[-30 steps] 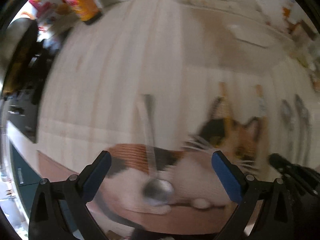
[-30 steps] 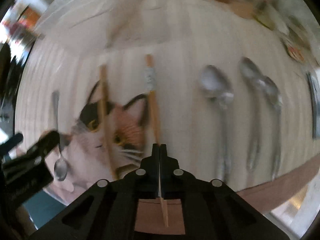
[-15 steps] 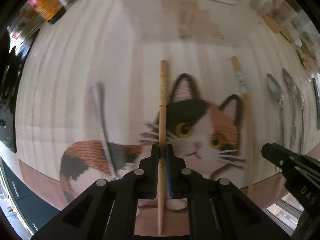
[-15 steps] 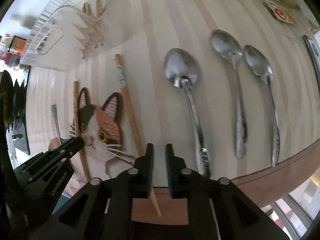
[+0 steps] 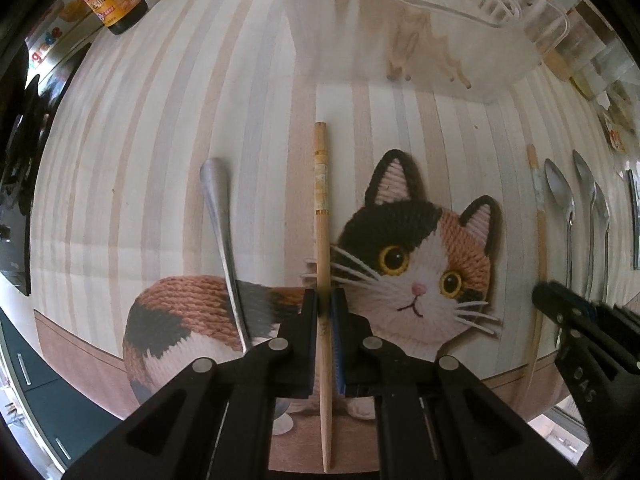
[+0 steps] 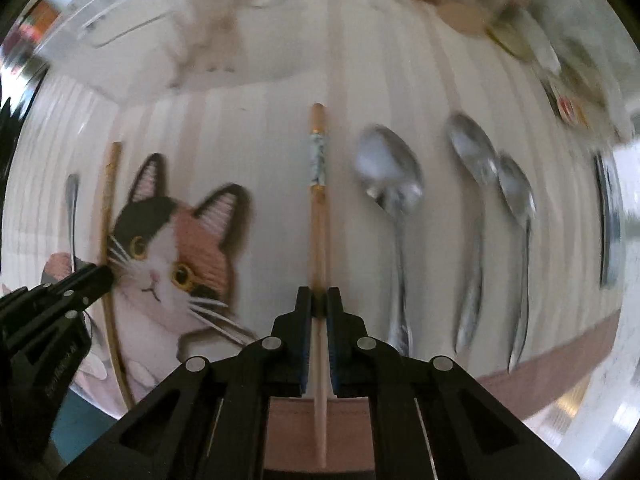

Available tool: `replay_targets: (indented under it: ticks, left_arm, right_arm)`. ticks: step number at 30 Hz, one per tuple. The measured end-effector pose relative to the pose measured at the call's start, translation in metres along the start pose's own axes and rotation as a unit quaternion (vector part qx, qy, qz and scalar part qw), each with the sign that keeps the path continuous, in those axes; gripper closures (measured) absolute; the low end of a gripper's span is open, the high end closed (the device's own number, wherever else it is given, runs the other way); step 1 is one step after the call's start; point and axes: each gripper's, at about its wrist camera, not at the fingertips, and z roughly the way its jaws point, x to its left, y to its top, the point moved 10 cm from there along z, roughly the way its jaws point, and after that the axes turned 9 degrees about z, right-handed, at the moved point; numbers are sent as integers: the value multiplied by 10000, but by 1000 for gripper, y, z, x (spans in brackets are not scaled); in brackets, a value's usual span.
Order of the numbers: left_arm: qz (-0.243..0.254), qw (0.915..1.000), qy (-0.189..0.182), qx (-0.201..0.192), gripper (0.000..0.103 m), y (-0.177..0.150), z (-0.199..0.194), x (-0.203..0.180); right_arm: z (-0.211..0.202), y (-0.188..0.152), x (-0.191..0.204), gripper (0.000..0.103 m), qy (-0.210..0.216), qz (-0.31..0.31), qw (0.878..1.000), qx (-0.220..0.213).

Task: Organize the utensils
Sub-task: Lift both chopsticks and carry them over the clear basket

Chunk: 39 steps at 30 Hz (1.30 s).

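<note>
My left gripper (image 5: 324, 304) points down and is shut on a wooden chopstick (image 5: 321, 208) that lies across the cat-picture mat (image 5: 416, 264). A small metal spoon (image 5: 218, 208) lies just left of it. My right gripper (image 6: 319, 304) is closing on a second chopstick (image 6: 319, 216), with its pads against the stick. To the right of that stick lie three metal spoons (image 6: 390, 176) side by side. Each gripper shows in the other's view: the right gripper (image 5: 560, 312) at the edge of the left wrist view, the left gripper (image 6: 100, 276) by the cat's face.
A clear plastic container (image 5: 440, 32) holding several wooden sticks stands beyond the mat on the striped table. A dark bottle (image 5: 112, 0) stands at the far left. A dark flat item (image 6: 610, 216) lies right of the spoons. The table's front edge runs close under both grippers.
My left gripper stood open over the small spoon, then moved right and shut on the chopstick. My right gripper parted slightly from its chopstick and has closed on it again.
</note>
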Motion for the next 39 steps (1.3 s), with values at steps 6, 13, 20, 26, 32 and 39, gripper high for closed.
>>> replay_targets:
  ticks: [6,13,20,26,32,39]
  left_arm:
    - [-17,10000,-2,-2,98,1,3,3]
    - [-51,10000,-15,12,98,4,6,3]
    - [-31,10000,29,-7,98,6,8,3]
    - [-3,9988,336,-360,99,7,-15,7]
    - [52,9925,544,-1096,99,23,-82,11]
    - [-88,9803,486,-1912,99,56,-163,18]
  right_arm:
    - [-2,-4,-21,95,-63,37,9999,81]
    - [8,10,28,94,-177,-58,9998,44]
    - [10,12,34,96,-118,54,9999,-29]
    - [-17,7,22,96,237,320,9989,-264]
    - [-69,12,29,96,543,319,9951,-757]
    - [-131,47,31,96,919,231,9866,-1331]
